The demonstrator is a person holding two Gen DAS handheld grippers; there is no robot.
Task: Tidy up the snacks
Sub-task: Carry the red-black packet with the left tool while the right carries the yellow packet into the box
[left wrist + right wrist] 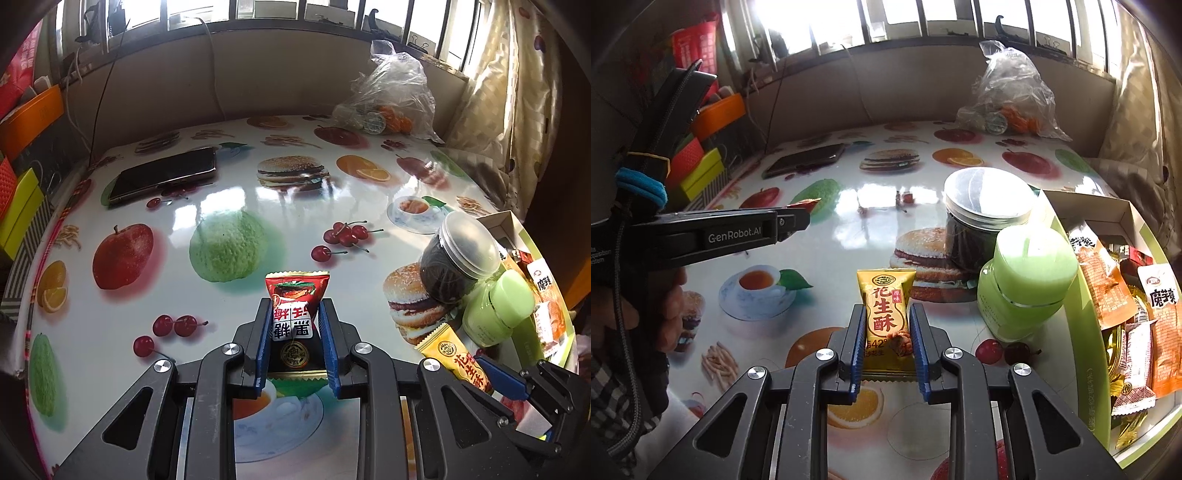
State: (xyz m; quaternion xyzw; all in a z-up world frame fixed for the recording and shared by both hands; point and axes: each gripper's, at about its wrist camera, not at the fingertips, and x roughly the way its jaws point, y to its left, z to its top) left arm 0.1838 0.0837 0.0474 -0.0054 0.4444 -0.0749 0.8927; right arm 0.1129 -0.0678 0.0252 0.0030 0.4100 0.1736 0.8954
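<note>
snacks are split between both hands: the left gripper [293, 325] has its fingers [258, 339] pinching a red candy packet [295, 310] by its long sides, clear of the bench [229, 206], and the right gripper [884, 328] pinches a yellow peanut bar [888, 317] the same way, upright between its blue fingers [919, 343]. gripping by the flat sides probably keeps each wrapper from folding or slipping out. both point down toward the printed bench top, so the packets hang just above it. to the right stands an open green box [1082, 343] already heaped with other wrapped snacks [1108, 288], likely where these two belong. a dark jar [979, 229] and a green tub [1027, 280] stand touching each other just beside the box wall, close enough to be bumped on the way over. a phone [162, 177] lies well apart at the far left.
</note>
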